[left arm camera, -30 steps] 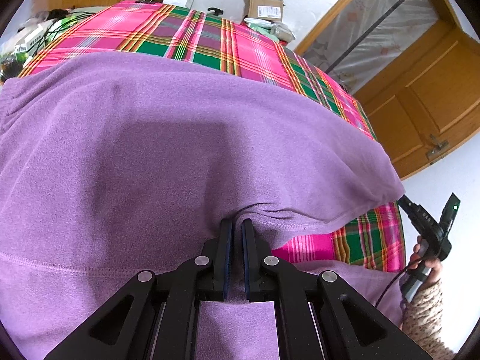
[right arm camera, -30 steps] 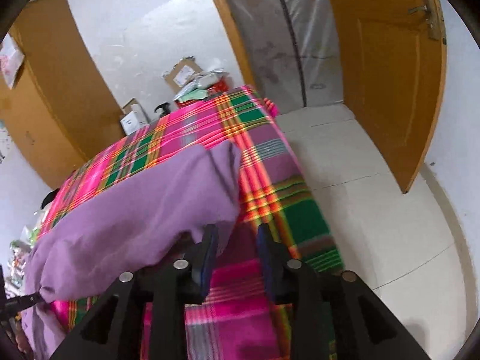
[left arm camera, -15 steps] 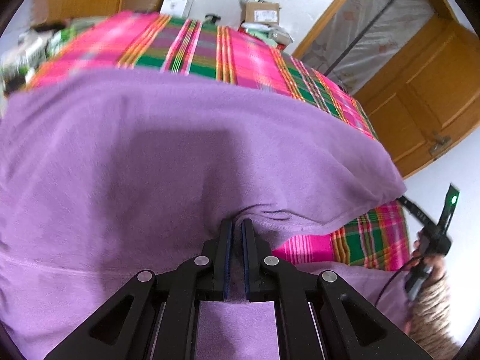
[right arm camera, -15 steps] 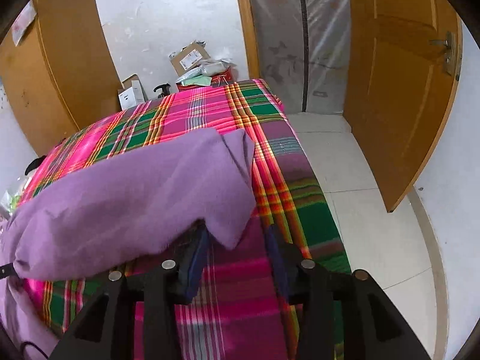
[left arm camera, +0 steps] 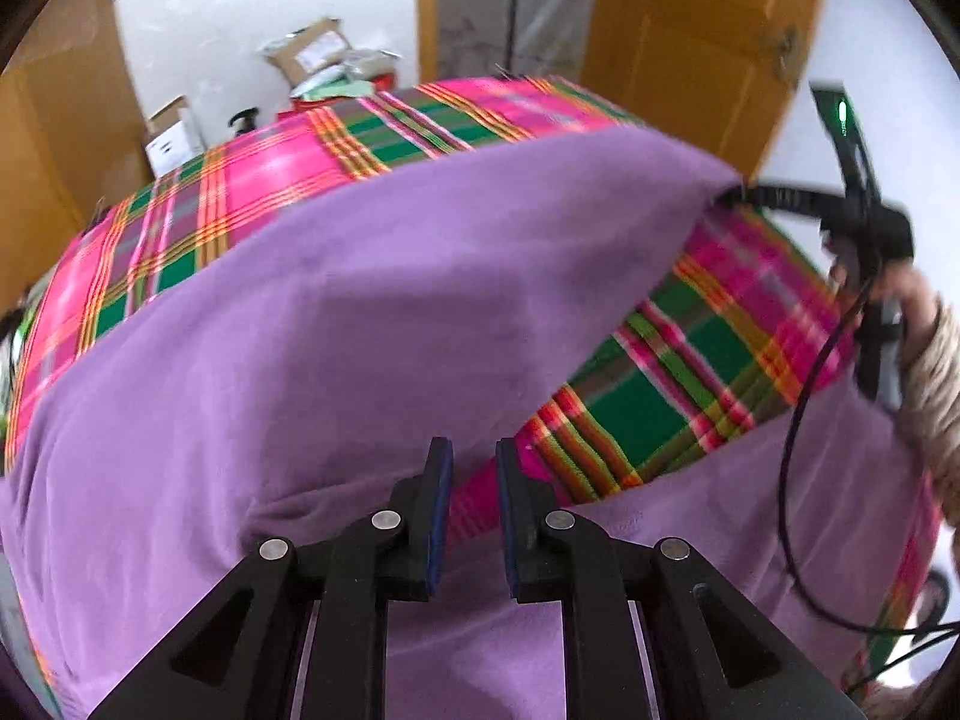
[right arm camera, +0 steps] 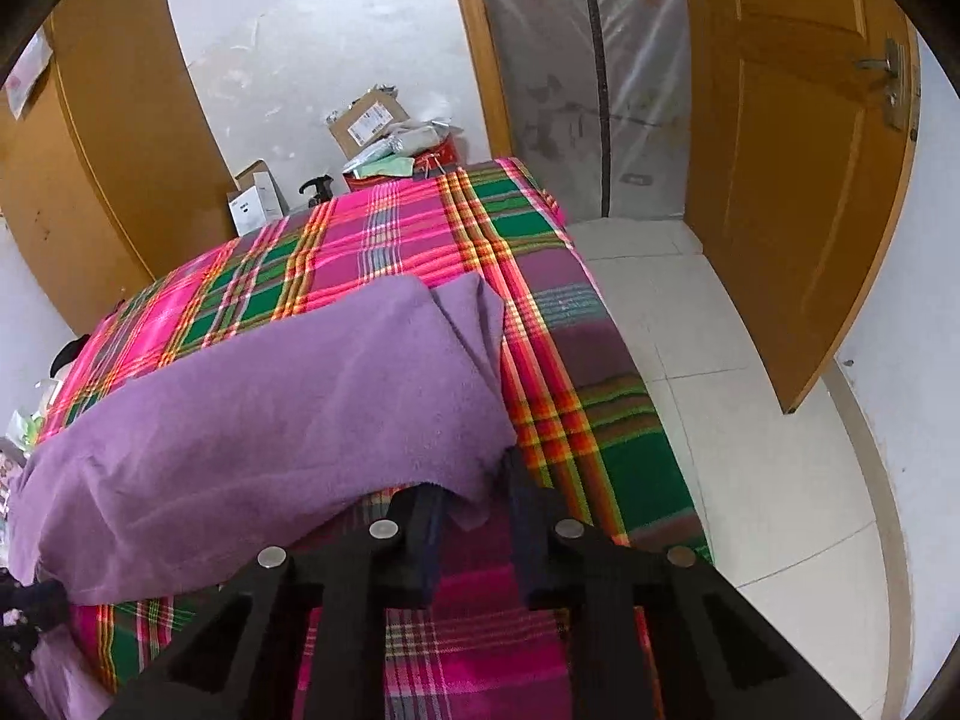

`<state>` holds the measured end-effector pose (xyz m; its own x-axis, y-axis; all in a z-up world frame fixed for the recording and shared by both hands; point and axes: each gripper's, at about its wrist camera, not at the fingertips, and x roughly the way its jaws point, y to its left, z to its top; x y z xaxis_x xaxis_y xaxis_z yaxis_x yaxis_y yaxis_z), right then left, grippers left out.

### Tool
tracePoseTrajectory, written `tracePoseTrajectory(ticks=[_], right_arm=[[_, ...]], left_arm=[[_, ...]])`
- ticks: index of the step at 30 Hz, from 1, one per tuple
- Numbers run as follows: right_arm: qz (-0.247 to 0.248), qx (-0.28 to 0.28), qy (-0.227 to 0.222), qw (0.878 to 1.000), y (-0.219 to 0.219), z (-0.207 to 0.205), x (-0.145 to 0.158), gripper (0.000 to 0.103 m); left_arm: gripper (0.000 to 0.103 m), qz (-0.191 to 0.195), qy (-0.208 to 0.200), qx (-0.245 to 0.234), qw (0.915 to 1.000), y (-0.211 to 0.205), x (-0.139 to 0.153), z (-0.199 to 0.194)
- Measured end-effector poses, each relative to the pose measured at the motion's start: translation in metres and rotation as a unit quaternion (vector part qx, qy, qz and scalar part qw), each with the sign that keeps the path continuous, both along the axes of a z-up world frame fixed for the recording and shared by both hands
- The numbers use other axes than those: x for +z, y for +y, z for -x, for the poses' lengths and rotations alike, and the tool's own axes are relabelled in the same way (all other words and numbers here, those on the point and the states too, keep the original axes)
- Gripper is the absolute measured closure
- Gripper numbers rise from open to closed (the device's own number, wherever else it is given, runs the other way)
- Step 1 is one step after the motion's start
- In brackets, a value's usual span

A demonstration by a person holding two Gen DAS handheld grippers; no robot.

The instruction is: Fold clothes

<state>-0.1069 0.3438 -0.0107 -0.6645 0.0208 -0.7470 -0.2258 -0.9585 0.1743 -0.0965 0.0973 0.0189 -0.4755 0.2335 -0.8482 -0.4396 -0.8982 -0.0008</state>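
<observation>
The purple garment (left arm camera: 372, 324) fills the space ahead of and to the left of the left gripper (left arm camera: 468, 516), draped in a broad fold over the pink and green plaid blanket (left arm camera: 678, 384). The left gripper's jaws stand apart with a clear gap and nothing between them; the fold's edge lies just ahead of the fingertips, and another purple layer passes beneath them. Further right in that view, the fold's far corner meets the tip of the other tool, held in a hand (left arm camera: 900, 294) in a knitted sleeve (blurred).

In the right wrist view the garment lies ahead and to the left of the right gripper (right arm camera: 474, 510). Its jaws are parted, a hanging corner of the fabric dipping between them, unpinched as far as I can tell. A wooden door (right arm camera: 798, 168) stands ajar on the right.
</observation>
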Motion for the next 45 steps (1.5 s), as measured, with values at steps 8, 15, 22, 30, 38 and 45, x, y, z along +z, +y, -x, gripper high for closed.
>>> tracePoseTrajectory(ticks=[8, 15, 22, 30, 38, 45], right_arm=[[0.000, 0.007, 0.023, 1.000, 0.000, -0.003, 0.012, 0.093], [-0.034, 0.019, 0.049, 0.998, -0.007, -0.009, 0.031, 0.094], [-0.079, 0.037, 0.064, 0.994, -0.015, -0.015, 0.044, 0.094], [-0.107, 0.066, 0.087, 0.988, -0.028, -0.024, 0.055, 0.094], [-0.070, 0.128, 0.097, 0.985, -0.050, -0.035, 0.058, 0.094], [-0.050, 0.201, 0.121, 0.971, -0.091, -0.045, 0.066, 0.094]], left_arm=[[0.088, 0.079, 0.024, -0.039, 0.9959, 0.031, -0.010, 0.000], [0.089, 0.062, 0.020, -0.016, 0.9977, 0.030, -0.008, 0.011], [0.099, -0.025, 0.040, 0.034, 0.9983, 0.007, 0.017, 0.016], [0.102, -0.092, 0.081, 0.114, 0.9859, -0.034, 0.052, 0.016], [0.102, -0.123, 0.069, 0.168, 0.9757, -0.068, 0.054, 0.021], [0.102, -0.130, 0.040, 0.109, 0.9846, -0.038, 0.039, 0.017]])
